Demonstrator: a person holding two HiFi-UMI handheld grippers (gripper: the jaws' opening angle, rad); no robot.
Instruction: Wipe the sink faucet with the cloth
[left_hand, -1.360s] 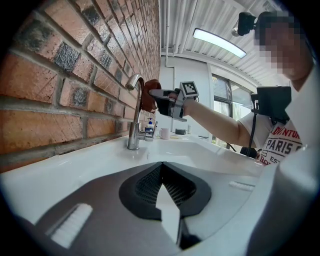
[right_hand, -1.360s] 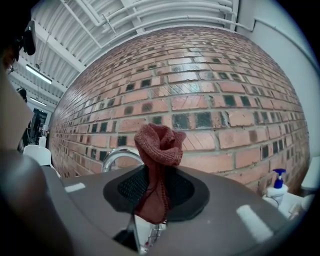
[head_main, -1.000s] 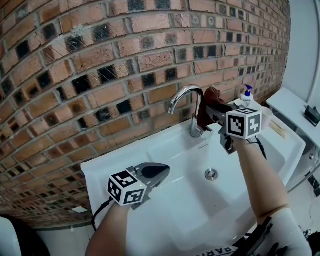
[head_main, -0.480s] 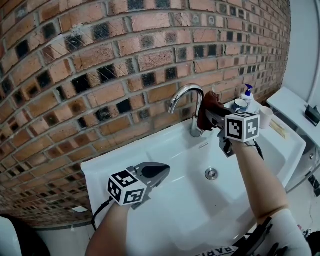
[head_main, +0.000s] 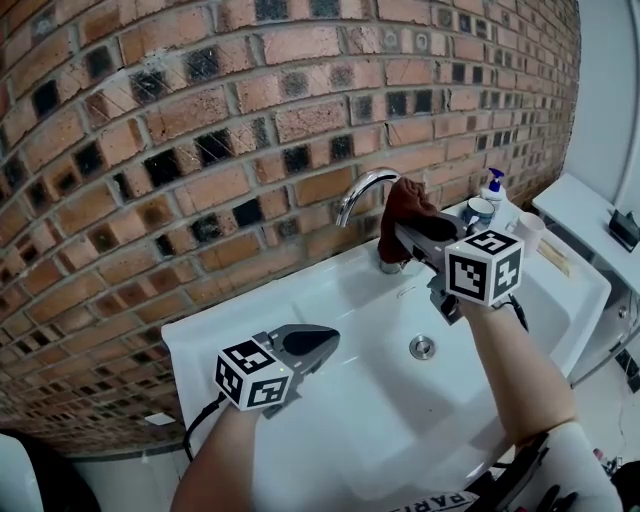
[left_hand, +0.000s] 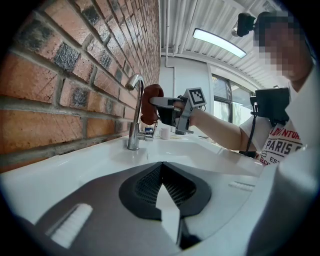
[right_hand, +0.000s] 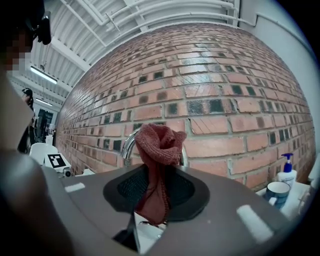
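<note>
1. Left gripper (head_main: 322, 342) sits low at the front-left corner of the sink (head_main: 205, 322). Its jaws are together on nothing, and it takes no part in the wipe.
2. The faucet (head_main: 352, 198) stands at the middle of the sink's back edge, close under the brick wall (head_main: 200, 120). Its neck arches forward over the basin, and the left half down to the spout tip is bare and shiny.
3. The right gripper (head_main: 408, 236) is clamped on the cloth (head_main: 402, 206), a dark red bunch standing up past the jaws. The cloth lies against the right half of the arch, near the top (contact looks real from the head view, less certain from the gripper's own).
4. To do the step well, I judge: hold the clamp firm and follow the curve left to the spout tip. Then come back down the stem to the base, and let only cloth meet the metal.
5. Room: tight behind the neck, with the wall close. It is open in front and to the left, over the basin.
6. Toward the back-right corner a mug (head_main: 479, 210) and a soap bottle (head_main: 493, 186) stand near the working arm. A wide swing that way could knock them.
</note>
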